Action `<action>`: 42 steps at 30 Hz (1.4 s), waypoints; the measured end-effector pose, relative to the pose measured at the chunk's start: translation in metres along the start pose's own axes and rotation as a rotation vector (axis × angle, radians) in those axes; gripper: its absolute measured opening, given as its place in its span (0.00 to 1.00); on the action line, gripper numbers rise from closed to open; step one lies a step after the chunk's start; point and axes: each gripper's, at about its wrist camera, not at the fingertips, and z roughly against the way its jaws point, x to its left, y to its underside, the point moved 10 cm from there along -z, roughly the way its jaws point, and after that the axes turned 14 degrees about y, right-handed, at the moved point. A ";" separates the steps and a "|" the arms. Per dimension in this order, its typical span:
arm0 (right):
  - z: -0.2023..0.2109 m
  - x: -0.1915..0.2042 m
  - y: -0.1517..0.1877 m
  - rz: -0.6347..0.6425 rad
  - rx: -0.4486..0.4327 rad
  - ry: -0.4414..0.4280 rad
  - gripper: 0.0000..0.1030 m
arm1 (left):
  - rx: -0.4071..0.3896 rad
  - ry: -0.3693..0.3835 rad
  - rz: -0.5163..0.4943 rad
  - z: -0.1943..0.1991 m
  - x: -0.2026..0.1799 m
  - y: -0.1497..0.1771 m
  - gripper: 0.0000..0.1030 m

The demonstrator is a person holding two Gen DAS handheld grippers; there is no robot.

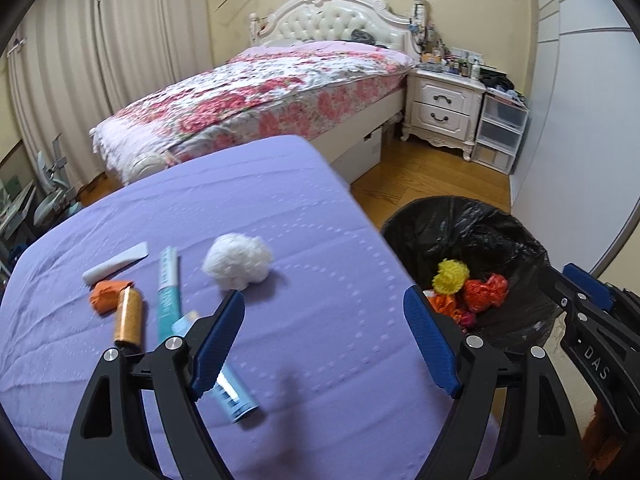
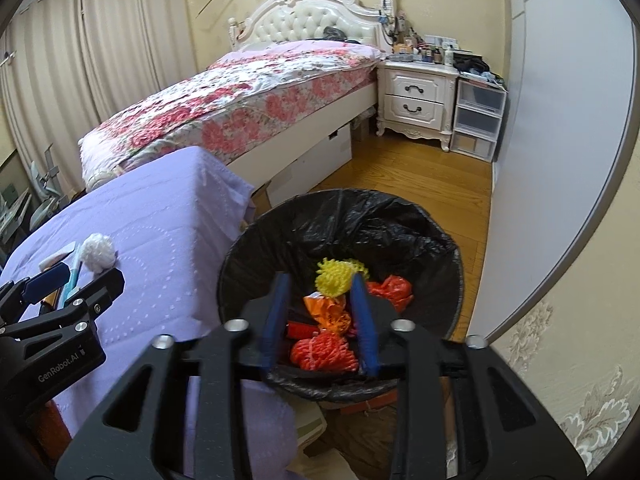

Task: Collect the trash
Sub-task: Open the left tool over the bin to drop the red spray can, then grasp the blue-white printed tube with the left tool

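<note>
Left gripper (image 1: 324,300) spread wide, empty, over the quilted lilac worktop (image 1: 320,208) near a fluffy white wad (image 1: 237,261); right gripper (image 2: 320,292) released above the black-bagged round bin (image 2: 400,224).

A lilac quilted cloth-covered bench (image 1: 280,200) carries a white fluffy ball (image 1: 237,262), white wedge (image 1: 116,263), orange crumpled wrapper (image 1: 105,295), copper cylinder (image 1: 128,316) and two teal tubes (image 1: 169,288).
</note>
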 end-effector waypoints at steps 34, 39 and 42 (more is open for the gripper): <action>0.030 0.094 0.019 0.166 -0.007 -0.136 0.38 | -0.003 -0.009 0.121 0.037 0.072 0.040 0.17; 0.034 0.124 0.013 0.209 -0.024 -0.173 0.43 | -0.048 -0.036 0.149 0.060 0.096 0.036 0.17; 0.035 0.145 0.011 0.232 -0.028 -0.200 0.49 | -0.069 -0.074 0.161 0.070 0.114 0.036 0.17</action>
